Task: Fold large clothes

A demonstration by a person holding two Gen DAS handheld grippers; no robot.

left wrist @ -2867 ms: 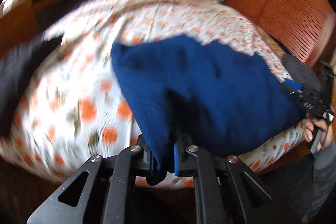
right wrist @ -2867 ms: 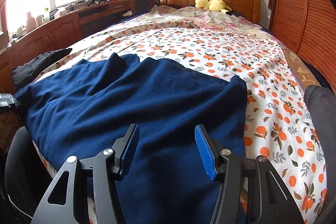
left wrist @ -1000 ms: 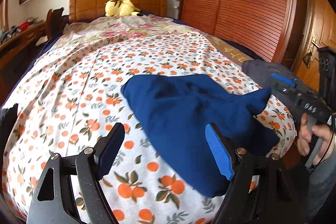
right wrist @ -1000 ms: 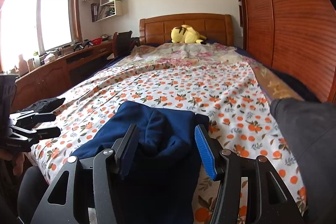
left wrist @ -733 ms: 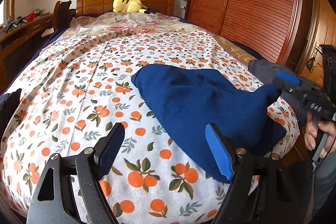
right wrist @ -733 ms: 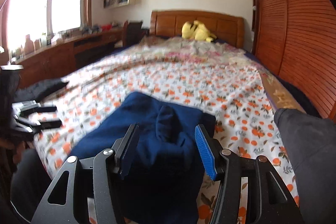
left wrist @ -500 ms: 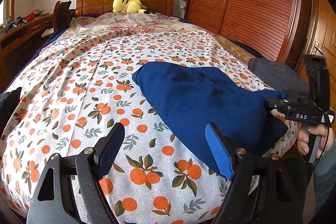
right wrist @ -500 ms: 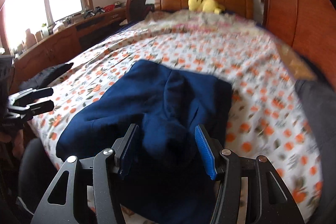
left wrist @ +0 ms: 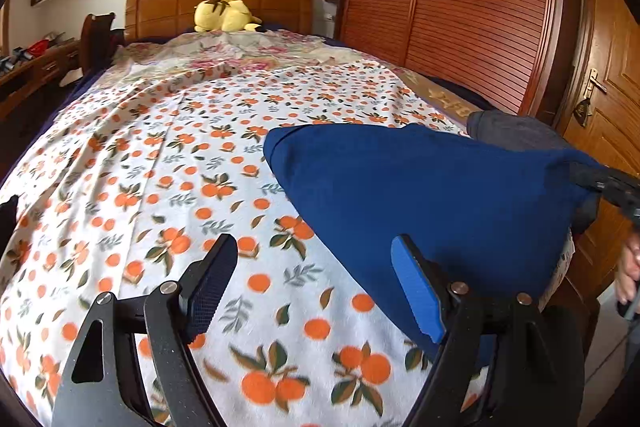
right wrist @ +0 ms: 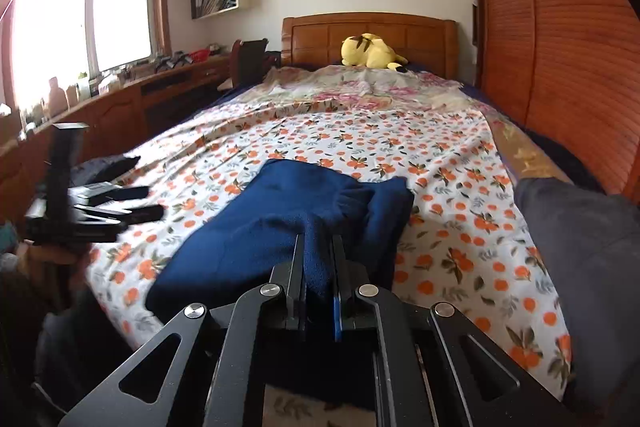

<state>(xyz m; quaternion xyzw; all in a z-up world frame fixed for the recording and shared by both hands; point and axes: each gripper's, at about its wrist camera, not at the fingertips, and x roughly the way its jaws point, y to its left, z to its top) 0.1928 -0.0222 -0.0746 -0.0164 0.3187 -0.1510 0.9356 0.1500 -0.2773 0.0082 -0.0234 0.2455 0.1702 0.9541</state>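
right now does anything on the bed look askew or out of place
The navy blue garment lies bunched and crooked at the foot of the bed, one end overhanging the edge. The right hand-held gripper pinches a raised fold; the left hand-held gripper is open.

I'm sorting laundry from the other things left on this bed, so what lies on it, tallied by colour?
Blue: 1, the sweater, pinched in the right gripper.
Grey: 1, the garment at the bed's right edge.
Yellow: 1, the plush toy by the headboard.
Total: 3.
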